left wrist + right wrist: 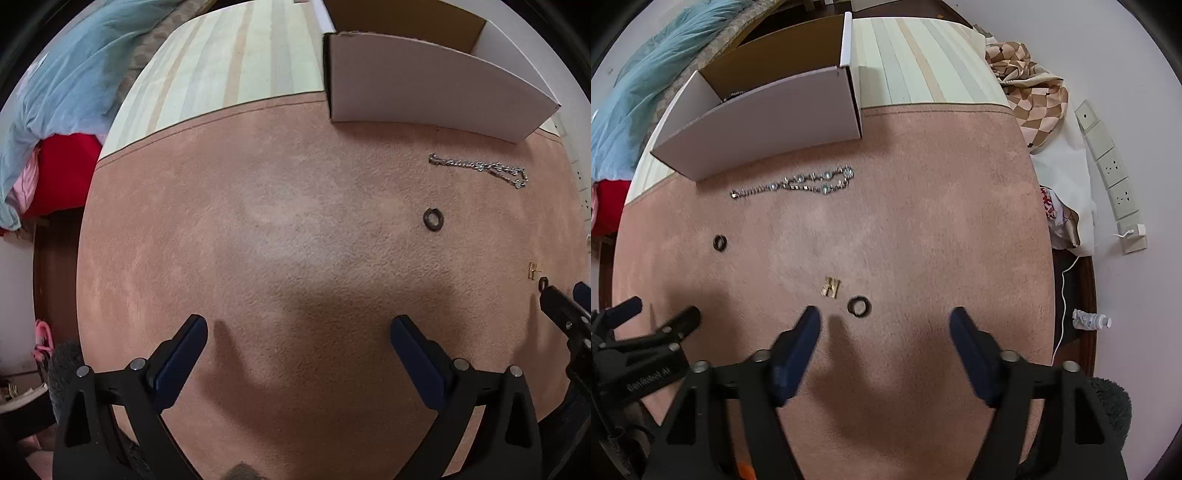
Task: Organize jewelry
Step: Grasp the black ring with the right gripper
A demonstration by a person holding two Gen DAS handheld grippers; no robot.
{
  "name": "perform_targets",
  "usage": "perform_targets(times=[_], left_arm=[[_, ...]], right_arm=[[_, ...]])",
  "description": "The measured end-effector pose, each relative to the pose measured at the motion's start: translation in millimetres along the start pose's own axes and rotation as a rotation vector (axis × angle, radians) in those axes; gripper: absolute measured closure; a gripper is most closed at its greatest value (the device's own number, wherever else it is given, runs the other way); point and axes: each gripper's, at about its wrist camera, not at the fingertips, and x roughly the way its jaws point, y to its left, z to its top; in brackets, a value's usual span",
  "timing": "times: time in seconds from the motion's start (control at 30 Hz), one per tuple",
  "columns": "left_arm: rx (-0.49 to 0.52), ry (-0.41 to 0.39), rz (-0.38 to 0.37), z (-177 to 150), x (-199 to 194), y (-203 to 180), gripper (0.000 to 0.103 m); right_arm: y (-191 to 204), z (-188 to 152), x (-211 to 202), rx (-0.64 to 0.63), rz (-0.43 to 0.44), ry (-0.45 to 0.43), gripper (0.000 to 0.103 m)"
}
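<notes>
On the pink mat (923, 206) lie a silver chain bracelet with pale stones (798, 182), a dark ring (720, 243), a gold H-shaped piece (831, 287) and a second dark ring (859, 306). My right gripper (884, 319) hangs open just below that second ring, nothing between its fingers. My left gripper (297, 328) stands wide open over bare mat, far left of the bracelet (480, 170), the ring (433, 218) and the gold piece (533, 270). The white cardboard box (768, 122) stands open behind the bracelet with something dark inside.
A striped pale cloth (923, 62) covers the table behind the mat. Blue fabric (74, 74) and red cloth (62, 173) lie off the left edge. Checked fabric (1034, 88), a power strip (1108, 162) and a crumpled bottle (1089, 321) sit to the right.
</notes>
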Motion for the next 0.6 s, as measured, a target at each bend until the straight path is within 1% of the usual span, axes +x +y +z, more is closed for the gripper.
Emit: perform_targets(times=[0.03,0.1,0.13,0.17,0.27,0.4,0.43,0.53,0.6], left_arm=[[-0.004,0.005,-0.005,0,0,1,0.001],[-0.010,0.005,-0.009,1,0,2,0.001],[-0.010,0.007,-0.008,1,0,3,0.001],[-0.009,0.006,-0.006,1,0,3,0.001],[0.001,0.002,0.002,1,-1,3,0.000],[-0.008,0.005,-0.007,1,0,0,0.000],[-0.008,0.005,-0.010,1,1,0,0.000],[-0.012,0.010,-0.023,4,2,5,0.000],[-0.018,0.008,-0.029,5,2,7,0.000]], right_arm=[[1,-1,1,0.000,0.001,-0.009,0.040],[3,-3,5,-0.009,-0.001,-0.014,0.054],[5,-5,5,-0.018,-0.019,-0.034,0.055],[10,-5,6,-0.025,-0.027,-0.040,0.060],[12,-8,7,-0.028,-0.034,-0.071,0.065],[20,-9,6,-0.053,-0.037,-0.099,0.086],[22,-9,6,-0.057,-0.032,-0.100,0.089],[22,-8,4,-0.048,-0.021,-0.100,0.090],[15,-8,2,-0.022,0.019,-0.100,0.090]])
